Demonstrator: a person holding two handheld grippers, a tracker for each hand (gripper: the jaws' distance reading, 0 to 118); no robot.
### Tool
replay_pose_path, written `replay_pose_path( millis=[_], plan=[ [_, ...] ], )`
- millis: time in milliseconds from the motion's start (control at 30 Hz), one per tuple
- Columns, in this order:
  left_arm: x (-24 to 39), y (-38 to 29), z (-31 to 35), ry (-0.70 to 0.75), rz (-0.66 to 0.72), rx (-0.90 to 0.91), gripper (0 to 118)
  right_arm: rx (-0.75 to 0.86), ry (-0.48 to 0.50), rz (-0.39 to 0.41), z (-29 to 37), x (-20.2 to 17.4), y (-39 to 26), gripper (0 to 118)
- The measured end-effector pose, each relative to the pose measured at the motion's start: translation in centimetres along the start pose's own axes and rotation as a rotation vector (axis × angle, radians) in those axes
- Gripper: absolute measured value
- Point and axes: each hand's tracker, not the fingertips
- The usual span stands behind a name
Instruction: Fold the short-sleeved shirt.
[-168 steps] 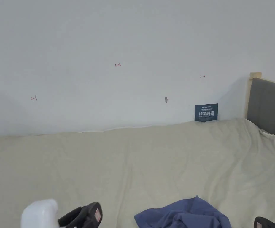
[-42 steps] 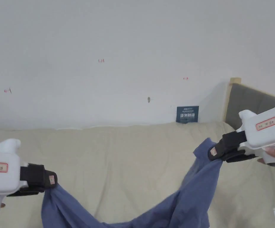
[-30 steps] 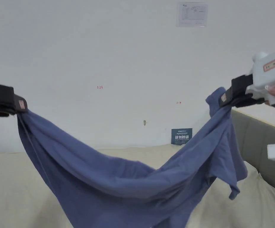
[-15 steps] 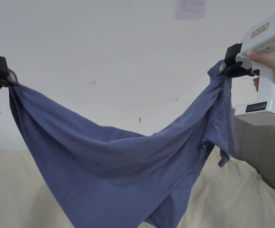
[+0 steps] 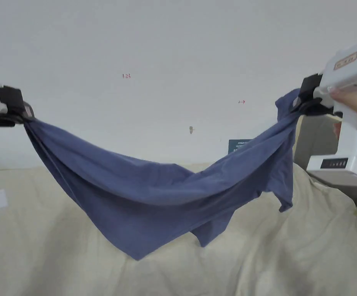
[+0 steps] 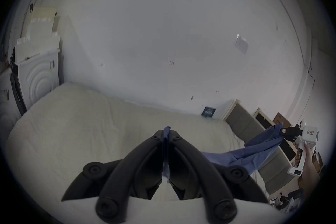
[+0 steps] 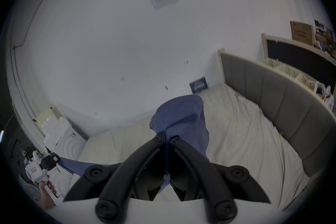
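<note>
A blue short-sleeved shirt (image 5: 154,196) hangs in the air above the bed, stretched in a sagging arc between both grippers. My left gripper (image 5: 26,112) at the far left is shut on one end of the cloth. In the left gripper view the jaws (image 6: 167,134) pinch a thin blue edge, and the shirt (image 6: 254,153) runs off to the right gripper (image 6: 283,132). My right gripper (image 5: 297,103) at the far right is shut on the other end. In the right gripper view, blue cloth (image 7: 181,115) bunches above the closed jaws (image 7: 166,136).
The bed (image 5: 289,254) has a rumpled cream sheet and runs along a white wall. A grey padded headboard (image 5: 316,142) stands at the right end. A small dark sign (image 5: 238,145) leans on the wall. White foam blocks (image 6: 38,71) stand beyond the bed's left end.
Both grippers have come down a little with the shirt. The shirt's hanging lower part has swung up, and its lowest point now hangs just over the sheet.
</note>
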Motion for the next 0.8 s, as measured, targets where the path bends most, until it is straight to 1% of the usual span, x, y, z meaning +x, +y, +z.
replay_pose_path(
  millis=[67,167,233,300,367,433,533,567,600,633,700,800],
  plan=[
    [-1.4,-3.7,-0.9,0.033,-0.004,-0.08,5,-0.06,-0.015,-0.012,-1.7,2.1,-3.6,4],
    [-3.5,-9.7,-2.0,0.04,0.007,-0.205,5,-0.188,-0.063,0.012,-5.0,5.6,-9.1,4],
    [-4.6,-14.0,-2.4,0.047,-0.004,-0.284,5,-0.258,-0.089,-0.005,-6.3,7.9,-13.4,4],
    [-5.7,-18.0,-2.3,0.044,0.023,-0.364,5,-0.318,-0.112,-0.02,-7.3,9.9,-16.7,4],
    [-6.5,-21.3,-1.5,0.043,0.054,-0.44,5,-0.341,-0.108,-0.045,-6.9,11.5,-19.7,4],
    [-7.2,-23.5,-0.2,0.04,0.062,-0.457,5,-0.368,-0.092,-0.059,-6.2,13.0,-21.3,4],
    [-7.8,-24.8,2.6,0.035,0.037,-0.46,5,-0.371,-0.086,-0.015,-3.9,13.9,-22.6,4],
    [-8.0,-25.1,3.8,0.015,0.048,-0.454,5,-0.352,-0.085,-0.001,-2.0,13.6,-23.0,4],
    [-8.3,-24.8,4.6,-0.012,0.069,-0.445,5,-0.347,-0.072,-0.006,-1.2,13.9,-22.9,4],
    [-8.3,-24.9,5.7,-0.034,0.083,-0.44,5,-0.337,-0.035,-0.019,-0.2,14.2,-22.7,4],
    [-8.0,-24.7,7.5,-0.035,0.066,-0.433,5,-0.323,-0.034,-0.021,2.1,14.3,-22.6,4],
    [-8.0,-24.6,9.6,-0.031,0.014,-0.425,5,-0.32,-0.021,-0.045,4.8,15.2,-22.7,4]
  ],
)
